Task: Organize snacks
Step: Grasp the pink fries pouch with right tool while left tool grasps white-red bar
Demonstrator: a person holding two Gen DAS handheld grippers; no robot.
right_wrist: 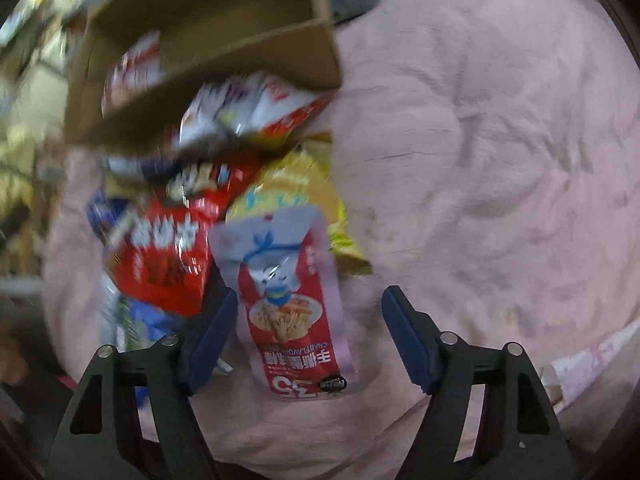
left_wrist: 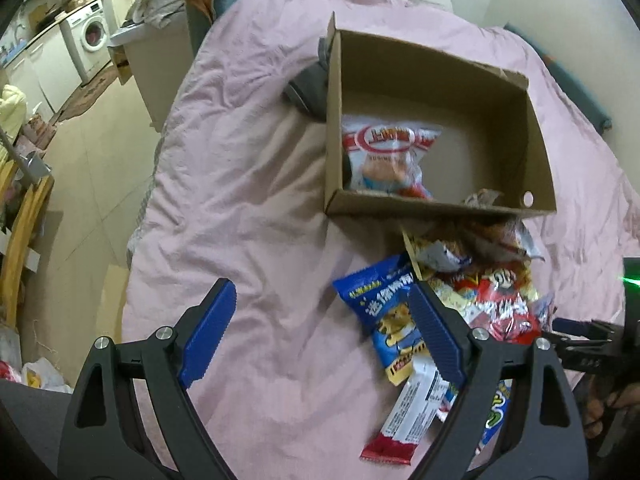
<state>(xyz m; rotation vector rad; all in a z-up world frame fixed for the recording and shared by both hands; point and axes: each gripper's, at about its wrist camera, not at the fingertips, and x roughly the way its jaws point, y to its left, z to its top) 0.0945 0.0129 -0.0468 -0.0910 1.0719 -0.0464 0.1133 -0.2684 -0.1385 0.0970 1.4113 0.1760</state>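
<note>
An open cardboard box (left_wrist: 536, 152) sits on the pink bedsheet (left_wrist: 248, 184) with one white and red snack bag (left_wrist: 390, 156) inside. A pile of snack packets (left_wrist: 480, 280) lies in front of the box, with a blue packet (left_wrist: 384, 312) nearest. My left gripper (left_wrist: 324, 300) is open and empty above the sheet, left of the pile. In the right wrist view, my right gripper (right_wrist: 310, 304) is open, its fingers either side of a pink and red crab-stick packet (right_wrist: 288, 300). A red packet (right_wrist: 160, 256) and a yellow packet (right_wrist: 304, 188) lie beside it, below the box (right_wrist: 248, 76).
A grey object (left_wrist: 308, 88) lies against the box's left wall. The bed's left edge drops to a tiled floor (left_wrist: 92, 168). A washing machine (left_wrist: 90, 36) and cabinets stand far left. The other gripper's body (left_wrist: 592, 344) shows at the right edge.
</note>
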